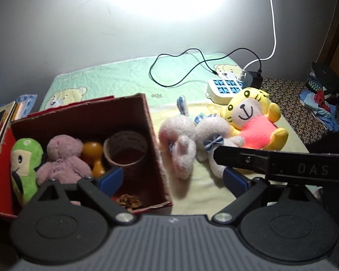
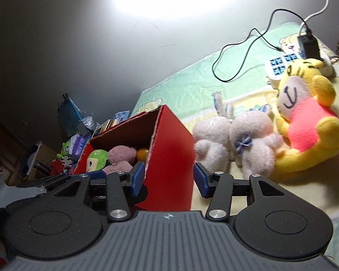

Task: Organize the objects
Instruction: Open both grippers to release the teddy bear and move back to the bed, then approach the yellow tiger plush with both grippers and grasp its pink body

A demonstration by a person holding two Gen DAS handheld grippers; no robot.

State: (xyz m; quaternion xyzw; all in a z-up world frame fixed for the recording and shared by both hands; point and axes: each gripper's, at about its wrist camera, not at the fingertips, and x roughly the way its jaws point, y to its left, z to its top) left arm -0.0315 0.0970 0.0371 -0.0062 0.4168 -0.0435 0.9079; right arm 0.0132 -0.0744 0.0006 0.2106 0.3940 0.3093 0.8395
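Observation:
A red cardboard box (image 1: pixel 154 135) (image 2: pixel 171 140) sits on the bed. Inside it lie a green plush (image 1: pixel 26 160) (image 2: pixel 97 159), a pink plush bear (image 1: pixel 63 158) (image 2: pixel 121 157), an orange wooden toy (image 1: pixel 93 155), a woven ring (image 1: pixel 125 149) and a pine cone (image 1: pixel 128 201). To the box's right lie a pale pink rabbit plush (image 1: pixel 185 140) (image 2: pixel 235 140) and a yellow tiger plush in a pink shirt (image 1: pixel 253 117) (image 2: pixel 305 122). My left gripper (image 1: pixel 173 178) is open, straddling the box's right wall. My right gripper (image 2: pixel 169 177) is open before the box's red side.
A white power strip (image 1: pixel 223 85) (image 2: pixel 280 65) with a black adapter and black and white cables lies behind the tiger. A green bear-print blanket (image 1: pixel 115 79) covers the bed. Books and clutter (image 2: pixel 74 144) pile up left of the box; clothes (image 1: pixel 321 103) lie far right.

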